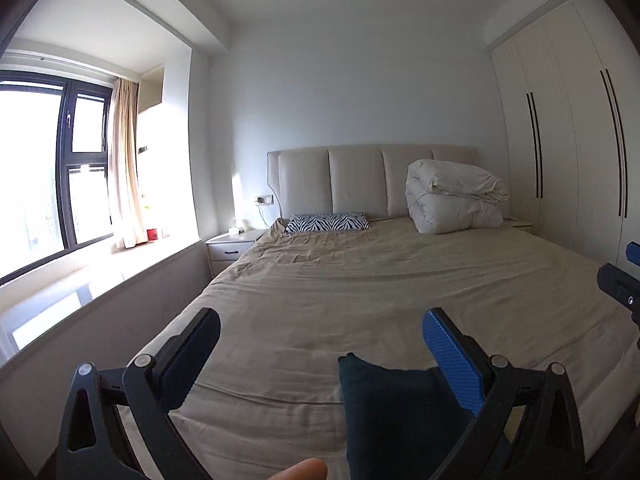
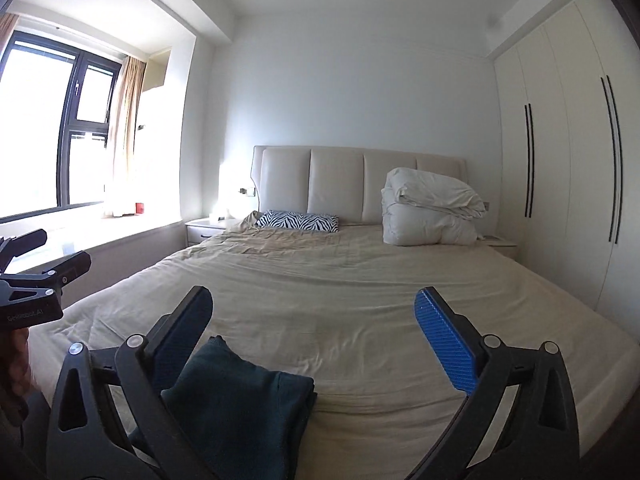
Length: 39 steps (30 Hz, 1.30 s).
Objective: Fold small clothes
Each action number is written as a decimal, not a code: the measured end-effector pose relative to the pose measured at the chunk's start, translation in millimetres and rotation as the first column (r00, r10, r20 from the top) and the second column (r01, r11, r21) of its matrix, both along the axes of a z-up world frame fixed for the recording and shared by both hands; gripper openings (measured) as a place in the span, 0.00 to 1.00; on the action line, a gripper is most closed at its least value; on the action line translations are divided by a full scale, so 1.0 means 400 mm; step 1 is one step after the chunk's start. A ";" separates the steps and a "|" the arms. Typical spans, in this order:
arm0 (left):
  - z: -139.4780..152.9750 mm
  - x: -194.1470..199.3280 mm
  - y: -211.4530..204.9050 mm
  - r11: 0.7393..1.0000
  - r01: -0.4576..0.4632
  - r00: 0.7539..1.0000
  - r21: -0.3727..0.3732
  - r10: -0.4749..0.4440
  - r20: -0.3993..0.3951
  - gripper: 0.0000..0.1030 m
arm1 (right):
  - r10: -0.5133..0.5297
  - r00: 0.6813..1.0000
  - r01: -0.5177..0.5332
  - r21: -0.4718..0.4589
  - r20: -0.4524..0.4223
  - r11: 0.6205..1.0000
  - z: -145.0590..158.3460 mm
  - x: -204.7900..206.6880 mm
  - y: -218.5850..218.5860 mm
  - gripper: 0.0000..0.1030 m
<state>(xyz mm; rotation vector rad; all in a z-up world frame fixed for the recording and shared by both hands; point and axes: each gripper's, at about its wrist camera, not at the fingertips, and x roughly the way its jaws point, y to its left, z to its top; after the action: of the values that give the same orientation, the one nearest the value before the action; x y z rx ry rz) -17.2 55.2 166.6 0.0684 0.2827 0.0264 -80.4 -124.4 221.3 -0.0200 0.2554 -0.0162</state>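
Note:
A dark teal garment (image 1: 396,408) lies folded on the near end of the beige bed (image 1: 360,280). It also shows in the right wrist view (image 2: 244,404). My left gripper (image 1: 320,344) is open and empty, held above the bed with the garment under its right finger. My right gripper (image 2: 312,324) is open and empty, with the garment under its left finger. Each gripper shows at the edge of the other's view: the right one (image 1: 620,276) and the left one (image 2: 40,268).
A folded white duvet (image 1: 456,200) and a zebra-print pillow (image 1: 328,222) lie by the headboard. A window ledge (image 1: 100,272) runs along the left of the bed, a nightstand (image 1: 232,246) stands at its head, and a wardrobe (image 1: 572,152) stands on the right.

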 end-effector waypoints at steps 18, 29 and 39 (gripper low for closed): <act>-0.346 0.092 -0.004 0.995 -0.034 0.832 -0.094 -0.024 -0.554 1.00 | -0.055 0.811 0.156 0.124 -0.583 0.980 -0.383 0.123 0.004 1.00; -0.390 0.103 0.005 0.994 -0.045 0.803 -0.100 -0.023 -0.596 1.00 | -0.040 0.779 0.133 0.102 -0.625 0.986 -0.410 0.137 0.051 1.00; -0.409 0.109 0.004 0.994 -0.046 0.792 -0.095 -0.022 -0.610 1.00 | -0.039 0.762 0.129 0.093 -0.646 0.987 -0.432 0.150 0.065 1.00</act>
<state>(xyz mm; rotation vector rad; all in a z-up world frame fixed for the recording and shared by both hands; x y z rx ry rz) 26.3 56.9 3.1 -0.0344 0.9400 0.0009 -20.6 -98.3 48.5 0.1226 0.9555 -0.0840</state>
